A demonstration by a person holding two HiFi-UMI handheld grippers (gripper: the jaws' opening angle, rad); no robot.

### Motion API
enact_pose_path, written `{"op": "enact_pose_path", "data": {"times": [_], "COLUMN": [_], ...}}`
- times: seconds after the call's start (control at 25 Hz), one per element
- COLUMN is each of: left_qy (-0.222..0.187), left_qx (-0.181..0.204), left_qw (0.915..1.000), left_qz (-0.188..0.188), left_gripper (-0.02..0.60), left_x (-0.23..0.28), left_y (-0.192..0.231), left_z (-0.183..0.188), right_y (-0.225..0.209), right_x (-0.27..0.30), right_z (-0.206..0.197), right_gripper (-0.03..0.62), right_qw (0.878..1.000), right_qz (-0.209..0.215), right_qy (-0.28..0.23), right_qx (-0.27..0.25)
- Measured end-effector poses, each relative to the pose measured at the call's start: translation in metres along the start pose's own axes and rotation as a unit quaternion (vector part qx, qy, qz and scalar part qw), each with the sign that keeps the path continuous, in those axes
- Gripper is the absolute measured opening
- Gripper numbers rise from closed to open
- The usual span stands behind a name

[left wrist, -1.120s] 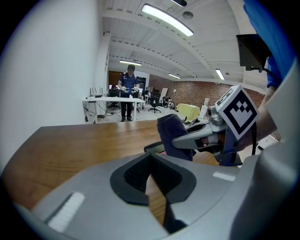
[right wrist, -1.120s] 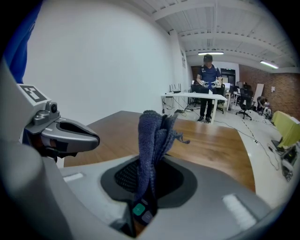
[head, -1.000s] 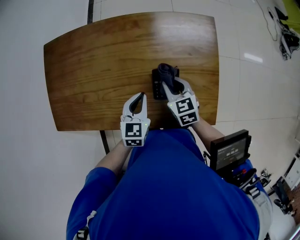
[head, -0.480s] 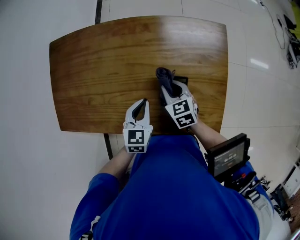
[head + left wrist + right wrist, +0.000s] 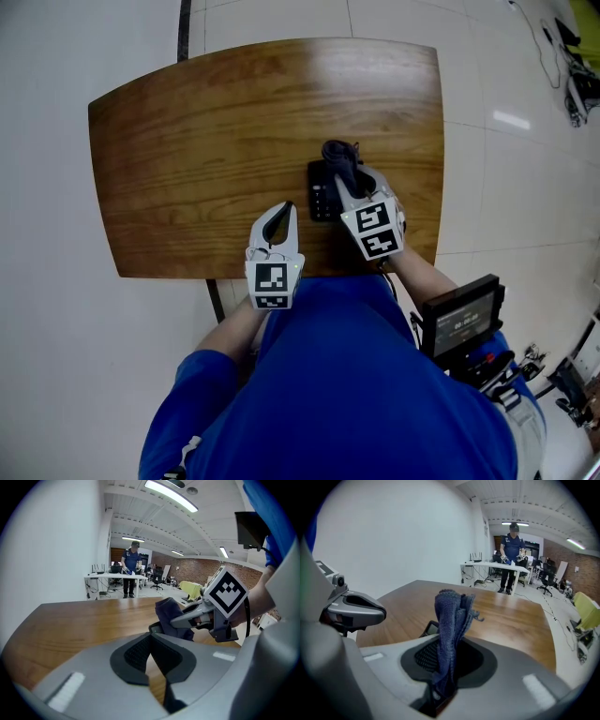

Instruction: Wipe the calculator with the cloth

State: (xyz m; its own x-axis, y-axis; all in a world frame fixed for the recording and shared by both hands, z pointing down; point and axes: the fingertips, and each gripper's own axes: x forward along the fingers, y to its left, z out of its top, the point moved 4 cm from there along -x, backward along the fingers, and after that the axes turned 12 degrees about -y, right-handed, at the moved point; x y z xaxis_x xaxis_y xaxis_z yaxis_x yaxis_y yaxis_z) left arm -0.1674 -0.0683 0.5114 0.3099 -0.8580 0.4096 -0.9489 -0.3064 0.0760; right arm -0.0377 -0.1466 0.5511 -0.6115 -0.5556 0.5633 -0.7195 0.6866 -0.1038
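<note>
I am looking down at a brown wooden table (image 5: 187, 141) that stands on a white tiled floor (image 5: 56, 328). Far behind it is a big room with a brick wall (image 5: 197, 569) and long lights on the ceiling. A person in dark clothes (image 5: 513, 550) stands there at a white desk (image 5: 487, 566).

The calculator (image 5: 322, 192) is small and black. It lies flat on the table, on the right side and close to the near edge. Most of it is hidden under the right gripper (image 5: 350, 176), and I can see only its left side with some buttons.

The right gripper is clenched on the cloth (image 5: 337, 153). The cloth is dark blue and bunched up. It is squeezed between the two jaws and pokes out past their tips. In the right gripper view it stands up like a little tower, and a corner of the calculator peeks out just to its left. From above, the cloth sits over the far end of the calculator. I cannot tell for sure that it touches it.

The left gripper (image 5: 287, 208) is squeezed closed too, but it has nothing in it. Its dark pads (image 5: 140, 656) meet in a line. It is over the near edge of the table, to the left of the calculator and a little apart from it.

At the bottom I see the person's blue shirt (image 5: 347, 375), and a small black screen (image 5: 459, 314) by their right side
</note>
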Motion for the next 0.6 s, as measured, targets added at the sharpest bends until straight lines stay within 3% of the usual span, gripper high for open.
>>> {"op": "enact_pose_path", "data": {"times": [0.6], "left_qy": [0.002], "left_qx": [0.002], "left_qw": [0.9996], "left_qz": [-0.03], "left_gripper": [0.005], "left_x": [0.016], "left_y": [-0.01], "left_z": [-0.01], "right_y": [-0.034], "right_x": [-0.018], "right_z": [-0.024], "right_gripper": [0.078], "right_qw": [0.999], "right_qz": [-0.051], "right_qy": [0.018], "right_qx": [0.01]}}
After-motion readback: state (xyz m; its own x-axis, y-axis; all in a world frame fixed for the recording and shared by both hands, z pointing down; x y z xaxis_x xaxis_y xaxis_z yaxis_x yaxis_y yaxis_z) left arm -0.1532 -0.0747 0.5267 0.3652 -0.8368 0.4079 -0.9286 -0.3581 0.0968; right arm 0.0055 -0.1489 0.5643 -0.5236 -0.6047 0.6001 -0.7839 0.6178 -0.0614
